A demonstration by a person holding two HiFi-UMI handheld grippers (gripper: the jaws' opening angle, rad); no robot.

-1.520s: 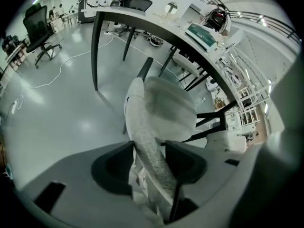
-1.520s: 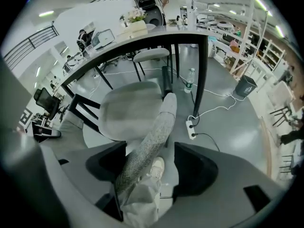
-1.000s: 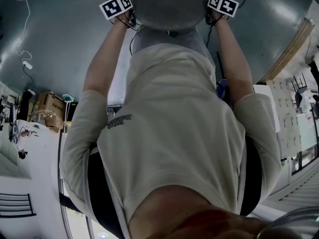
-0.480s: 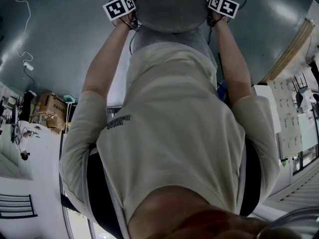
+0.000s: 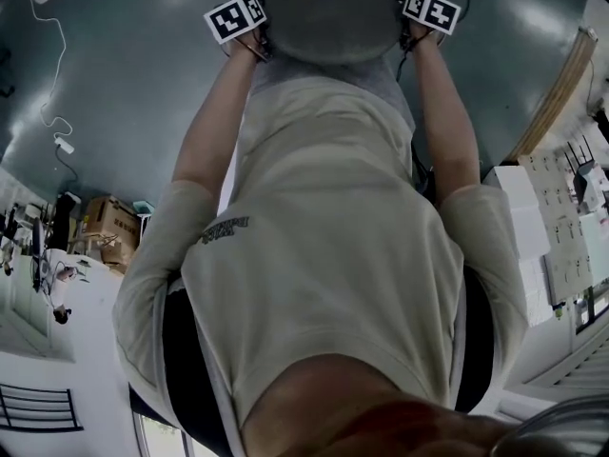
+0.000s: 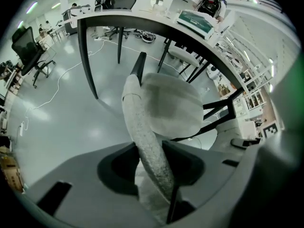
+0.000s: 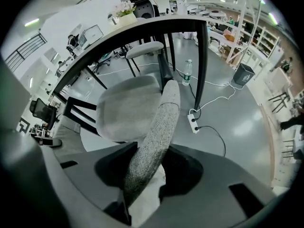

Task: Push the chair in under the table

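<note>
**Closer to mid-frame than a second ago: left tongs [image 5: 238, 19] at the chair [image 5: 324, 27]**

Head view: looks steeply down past a pale shirt [image 5: 333, 236] and two bare forearms. Places the left marker cube nearer the chair's grey top than before, and the right tongs [image 5: 430, 10] about where they were. Sets one pair at each end of that top, above glossy grey floor [image 5: 124, 84]. Hides the jaws themselves.

Left gripper view: straddles the speckled grey backrest [image 6: 142, 127] edge-on, jaws closing, pads against the fabric on both sides. Shows the seat [image 6: 173, 106] beyond, facing the table [image 6: 156, 26] and close to its edge. Cannot tell how far under.

Right gripper view: same hold at the other end, jaws closing with the backrest pinched between them. Shows a black table leg [image 7: 202, 56] just right of the chair, with a water bottle [image 7: 187, 72] and a white power strip [image 7: 194, 122] on the floor.
</note>
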